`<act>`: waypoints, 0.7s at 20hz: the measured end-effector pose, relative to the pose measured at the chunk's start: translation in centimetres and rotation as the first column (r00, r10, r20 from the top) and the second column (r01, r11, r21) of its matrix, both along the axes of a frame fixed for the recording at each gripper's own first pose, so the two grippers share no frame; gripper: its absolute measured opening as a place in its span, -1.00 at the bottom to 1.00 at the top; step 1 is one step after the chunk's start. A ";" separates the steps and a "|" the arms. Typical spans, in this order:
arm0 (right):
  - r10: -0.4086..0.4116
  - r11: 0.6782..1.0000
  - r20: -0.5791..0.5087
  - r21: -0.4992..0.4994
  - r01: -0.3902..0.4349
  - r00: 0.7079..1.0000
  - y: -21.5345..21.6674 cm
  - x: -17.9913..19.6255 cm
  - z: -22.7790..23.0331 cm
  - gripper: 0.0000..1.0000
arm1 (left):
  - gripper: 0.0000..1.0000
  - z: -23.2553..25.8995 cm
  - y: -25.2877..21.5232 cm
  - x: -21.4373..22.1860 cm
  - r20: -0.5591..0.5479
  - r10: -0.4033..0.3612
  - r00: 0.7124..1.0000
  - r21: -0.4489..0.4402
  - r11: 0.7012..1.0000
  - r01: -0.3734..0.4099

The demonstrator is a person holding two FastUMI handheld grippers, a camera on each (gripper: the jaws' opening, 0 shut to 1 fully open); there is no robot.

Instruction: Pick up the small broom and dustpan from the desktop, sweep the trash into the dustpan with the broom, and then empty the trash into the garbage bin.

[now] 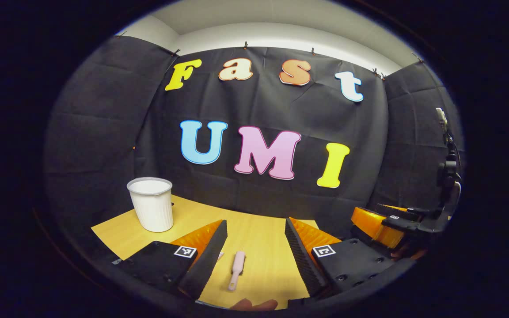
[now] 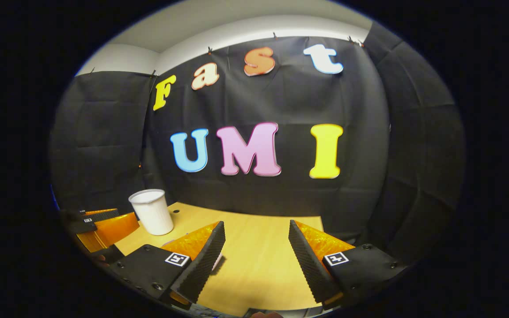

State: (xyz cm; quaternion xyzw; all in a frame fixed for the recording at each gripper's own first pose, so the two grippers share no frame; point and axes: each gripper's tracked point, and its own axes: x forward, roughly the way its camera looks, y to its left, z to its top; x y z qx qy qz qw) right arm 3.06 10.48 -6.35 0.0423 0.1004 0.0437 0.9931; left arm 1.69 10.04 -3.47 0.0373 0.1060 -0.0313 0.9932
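- Left gripper (image 1: 255, 240): held level above wooden desktop (image 1: 259, 229), fingers spread wide, nothing between them.
- Pink handle (image 1: 236, 269), likely the small broom, lying on desktop below and between those fingers.
- White garbage bin (image 1: 151, 210) upright at far left.
- Right gripper (image 2: 256, 245): level over desktop, fingers parted, holding nothing.

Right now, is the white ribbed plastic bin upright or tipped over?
Upright: the white ribbed plastic bin stands on the wooden table, round rim on top.
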 end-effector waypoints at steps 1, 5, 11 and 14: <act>0.022 0.999 -0.069 0.038 -0.019 0.997 2.0 1.1 -1.8 0.89 | 0.55 -1.4 2.5 0.9 -0.060 0.009 0.998 0.026 1.000 -0.007; 0.100 0.990 -0.362 0.126 -0.058 0.927 9.4 5.3 -10.5 0.89 | 0.56 -9.1 12.3 3.5 -0.378 0.072 0.923 0.092 0.995 -0.040; 0.135 0.991 -0.800 0.109 -0.079 0.585 16.1 7.4 -24.5 0.89 | 0.61 -21.2 20.7 5.7 -0.842 0.102 0.530 0.105 0.994 -0.025; 0.119 0.993 -0.913 0.106 -0.055 0.390 17.2 6.7 -29.5 0.90 | 0.61 -24.5 22.3 8.8 -0.905 0.128 0.405 0.128 0.991 -0.027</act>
